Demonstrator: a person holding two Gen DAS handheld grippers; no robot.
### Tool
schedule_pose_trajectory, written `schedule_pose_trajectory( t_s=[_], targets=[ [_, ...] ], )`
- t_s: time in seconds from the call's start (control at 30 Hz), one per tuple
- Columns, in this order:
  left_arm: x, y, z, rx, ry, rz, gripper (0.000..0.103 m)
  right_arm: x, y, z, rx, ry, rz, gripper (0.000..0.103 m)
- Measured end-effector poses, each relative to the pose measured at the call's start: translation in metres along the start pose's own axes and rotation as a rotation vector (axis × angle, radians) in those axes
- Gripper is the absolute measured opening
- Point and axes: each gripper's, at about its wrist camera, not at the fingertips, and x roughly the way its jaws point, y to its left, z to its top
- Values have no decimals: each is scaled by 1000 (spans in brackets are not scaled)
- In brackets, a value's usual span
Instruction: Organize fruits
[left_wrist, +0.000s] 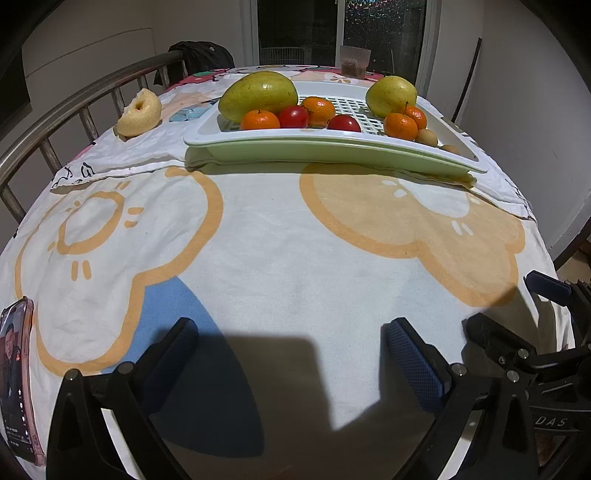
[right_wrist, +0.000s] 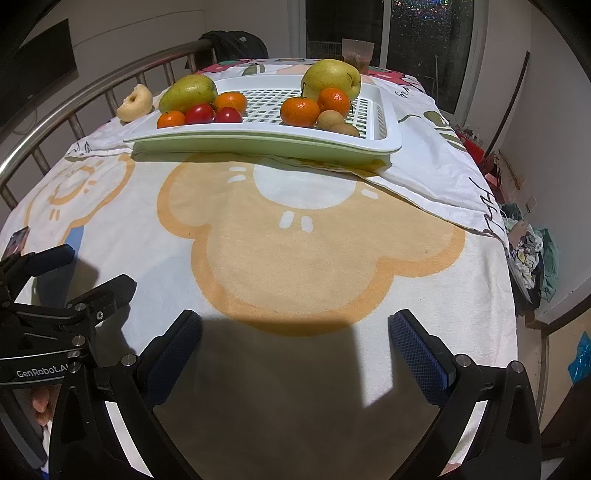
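Phone (left_wrist: 16, 376) cut off at left edge. Both grippers (left_wrist: 291, 354) (right_wrist: 295, 343) hold fingers spread, empty, over the clothed desk (left_wrist: 295, 258). Tray (left_wrist: 332, 147) far.

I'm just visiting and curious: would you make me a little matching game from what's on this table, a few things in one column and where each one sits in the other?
Things:
1. mango
2. bitten pear
3. phone
4. plastic cup

Places:
A. far end of the table, behind the tray
B. on the cloth, left of the tray, by the railing
C. inside the tray, at its left end
D. near left edge of the table

The tray is the white slatted one.

Pairs: 1-C, 2-B, 3-D, 4-A
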Motion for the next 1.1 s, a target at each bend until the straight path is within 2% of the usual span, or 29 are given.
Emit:
schedule_pose_trajectory(
  t_s=[1.1],
  targets=[
    [-1,0,-1,-1,0,-1,103,0,-4,-1,10,1,-17,103]
  ],
)
